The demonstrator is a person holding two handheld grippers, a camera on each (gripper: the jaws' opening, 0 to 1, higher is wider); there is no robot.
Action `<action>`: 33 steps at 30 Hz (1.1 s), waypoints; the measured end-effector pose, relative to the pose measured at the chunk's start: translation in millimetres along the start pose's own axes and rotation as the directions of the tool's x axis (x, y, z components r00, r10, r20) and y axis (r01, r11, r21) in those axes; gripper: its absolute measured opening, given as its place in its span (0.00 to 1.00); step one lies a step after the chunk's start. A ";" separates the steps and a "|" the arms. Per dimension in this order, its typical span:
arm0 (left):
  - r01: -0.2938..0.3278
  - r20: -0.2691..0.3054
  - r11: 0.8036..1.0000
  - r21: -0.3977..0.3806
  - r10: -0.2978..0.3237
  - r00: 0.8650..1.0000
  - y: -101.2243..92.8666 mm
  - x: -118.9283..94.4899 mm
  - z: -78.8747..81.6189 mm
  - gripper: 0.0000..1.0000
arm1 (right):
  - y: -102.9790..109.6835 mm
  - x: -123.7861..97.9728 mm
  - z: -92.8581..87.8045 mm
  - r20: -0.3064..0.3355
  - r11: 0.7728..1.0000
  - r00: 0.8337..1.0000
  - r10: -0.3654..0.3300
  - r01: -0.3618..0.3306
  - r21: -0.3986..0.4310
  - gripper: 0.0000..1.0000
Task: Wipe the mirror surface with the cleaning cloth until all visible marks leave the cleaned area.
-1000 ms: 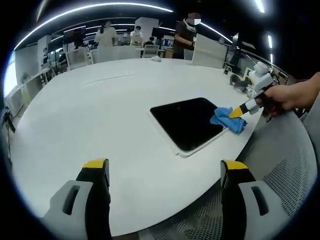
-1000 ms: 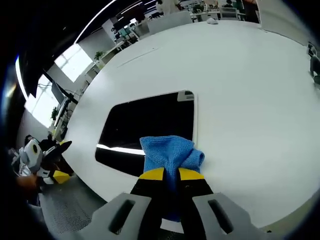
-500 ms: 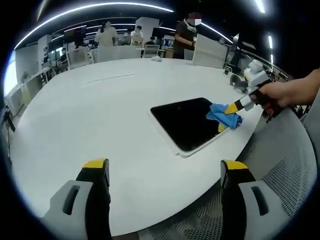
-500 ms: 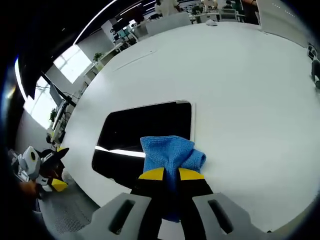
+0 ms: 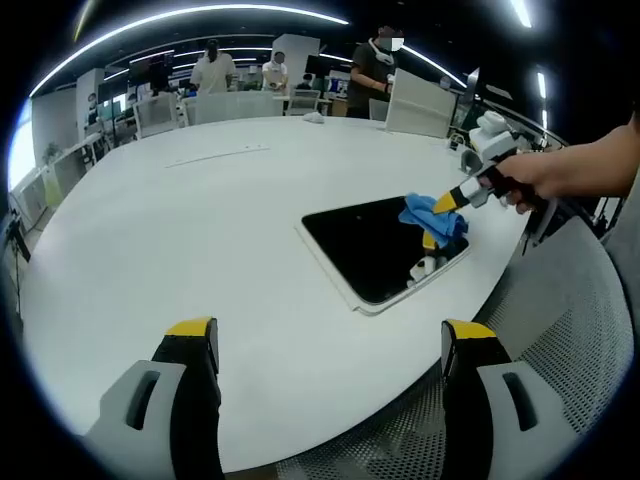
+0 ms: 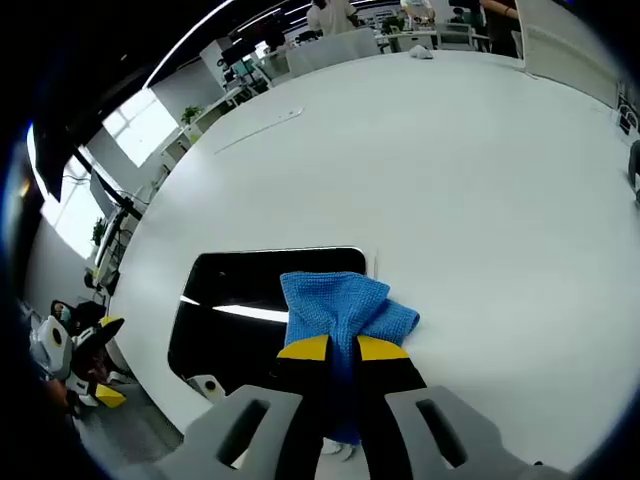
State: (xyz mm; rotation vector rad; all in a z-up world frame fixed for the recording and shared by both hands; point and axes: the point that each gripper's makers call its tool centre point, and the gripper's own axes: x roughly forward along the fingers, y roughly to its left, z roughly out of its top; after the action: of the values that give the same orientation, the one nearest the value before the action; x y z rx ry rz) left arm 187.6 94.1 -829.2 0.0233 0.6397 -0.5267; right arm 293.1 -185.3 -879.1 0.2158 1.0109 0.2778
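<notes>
Blue cleaning cloth (image 6: 340, 305) — pinched in right hand-held gripper (image 6: 342, 350) — on mirror (image 6: 250, 300).

I see my left hand-held gripper (image 5: 330, 345) with jaws spread wide over a white desk (image 5: 180, 230). Beyond, the right hand-held gripper (image 5: 447, 203) presses a blue cleaning cloth (image 5: 428, 214) on the dark mirror (image 5: 375, 245).

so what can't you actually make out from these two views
- Marks on the mirror: left gripper view, glass too dark and small; right gripper view, it just reflects a light strip.
- Mirror's near edge: right gripper view, hidden behind the cloth and the right gripper.
- Whether the cloth presses on the glass: cannot tell in either view.
</notes>
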 end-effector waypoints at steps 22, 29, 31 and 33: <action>-0.007 -0.006 1.000 -0.005 0.007 1.000 1.4 0.0 0.1 0.92 | -11.1 24.1 34.2 0.002 0.999 1.000 -0.027 0.027 -0.043 0.04; -0.008 -0.005 1.000 -0.007 0.008 1.000 2.7 0.4 -0.9 0.92 | -24.2 10.1 42.9 0.027 0.998 0.999 -0.028 0.030 -0.052 0.04; -0.007 -0.005 1.000 -0.007 0.007 1.000 1.6 0.1 -0.1 0.92 | -29.7 1.9 45.8 0.036 0.998 0.999 -0.030 0.032 -0.051 0.04; -0.006 -0.006 1.000 -0.007 0.006 1.000 0.3 -0.4 0.5 0.92 | -37.7 -4.5 49.1 0.047 0.998 0.998 -0.033 0.035 -0.047 0.04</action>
State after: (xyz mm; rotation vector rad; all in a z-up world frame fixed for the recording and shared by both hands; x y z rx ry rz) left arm 187.8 94.4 -828.6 0.0200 0.6471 -0.5188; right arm 337.7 -224.8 -861.7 0.1606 0.9602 0.2648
